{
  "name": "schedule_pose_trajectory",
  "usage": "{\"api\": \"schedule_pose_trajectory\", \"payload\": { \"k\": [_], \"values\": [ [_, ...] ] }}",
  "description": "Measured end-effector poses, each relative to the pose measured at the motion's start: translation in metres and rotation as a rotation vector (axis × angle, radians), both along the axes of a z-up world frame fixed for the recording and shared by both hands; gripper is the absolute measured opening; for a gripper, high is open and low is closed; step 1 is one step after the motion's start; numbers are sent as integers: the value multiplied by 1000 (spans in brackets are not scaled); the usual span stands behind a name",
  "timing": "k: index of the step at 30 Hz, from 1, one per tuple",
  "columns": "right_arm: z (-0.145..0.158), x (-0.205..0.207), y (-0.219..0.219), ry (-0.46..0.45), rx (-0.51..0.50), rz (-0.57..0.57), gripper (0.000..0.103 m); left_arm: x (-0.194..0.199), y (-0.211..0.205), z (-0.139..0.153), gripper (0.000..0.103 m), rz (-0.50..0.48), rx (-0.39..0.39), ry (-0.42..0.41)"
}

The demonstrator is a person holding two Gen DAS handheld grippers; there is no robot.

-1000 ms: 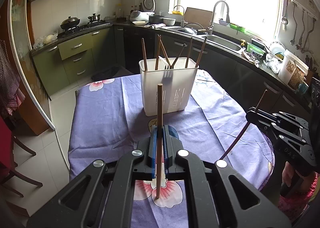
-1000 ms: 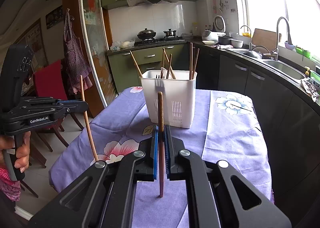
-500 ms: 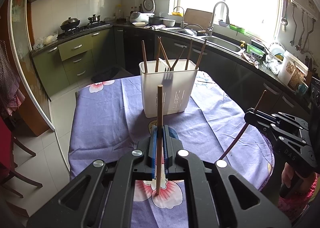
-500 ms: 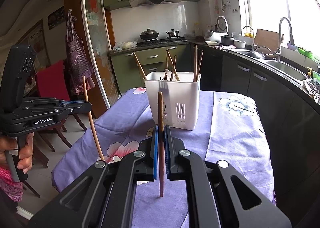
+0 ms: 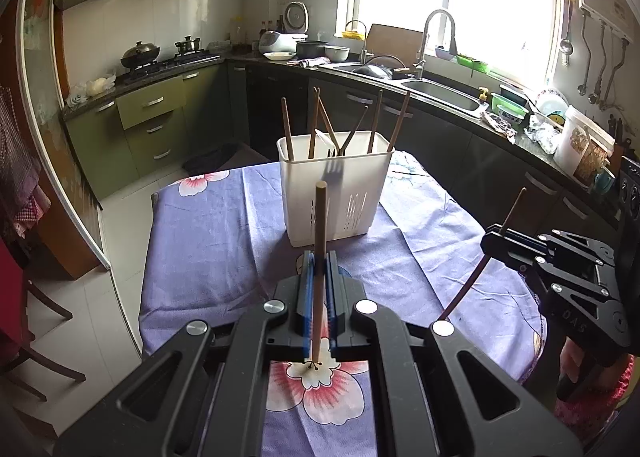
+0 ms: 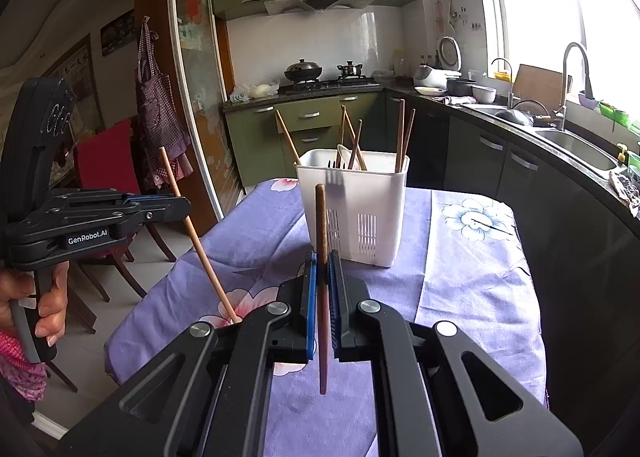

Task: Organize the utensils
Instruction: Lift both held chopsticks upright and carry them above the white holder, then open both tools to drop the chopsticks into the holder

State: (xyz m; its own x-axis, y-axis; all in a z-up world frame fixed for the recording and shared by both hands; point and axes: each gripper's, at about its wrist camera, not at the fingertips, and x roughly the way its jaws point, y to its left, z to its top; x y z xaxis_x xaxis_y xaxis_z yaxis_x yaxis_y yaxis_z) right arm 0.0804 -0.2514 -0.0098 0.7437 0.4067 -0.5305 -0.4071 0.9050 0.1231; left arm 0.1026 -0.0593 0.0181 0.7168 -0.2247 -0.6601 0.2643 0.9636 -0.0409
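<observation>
Gripping one chopstick in each hand, you hold both claws above the worktop (image 5: pixel 208 241), which is draped in a purple cloth printed with pink and white flowers. Your left claw (image 5: pixel 318 261) is clenched on a light wooden chopstick (image 5: pixel 319 257) that stands nearly upright between its blue pads, its top end rising in front of the white utensil holder (image 5: pixel 334 193). Your right claw (image 6: pixel 322 259) is likewise clamped on a darker brown chopstick (image 6: pixel 321 277), also close to upright, with its lower end hanging below the pads over the cloth.

The utensil holder stands on the cloth ahead of both claws, apart from them, with slotted vents low on its walls. Several brown chopsticks (image 5: pixel 286 129) lean at different angles inside it, and the tines of a fork (image 6: pixel 334 177) show at its near rim. From your right-hand camera, your left claw appears at the left edge with your hand (image 6: pixel 48 309) wrapped around its handle, the light chopstick slanting across the view. From your left-hand camera, your right claw sits at the right edge, its dark chopstick slanting down toward the cloth. Behind the worktop, green cabinets, a stove with pots and a sink under a bright window line the kitchen.
</observation>
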Motion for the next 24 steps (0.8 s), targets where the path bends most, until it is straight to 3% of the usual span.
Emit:
{"api": "schedule_pose_trajectory", "payload": {
  "k": [12,24],
  "values": [
    [25,11,0,-37,5,14,7,15,-10,20,6,-29,-28,-8],
    [98,57,4,-147,29,2,7,50,-24,96,6,-66,-52,-91]
  ]
}}
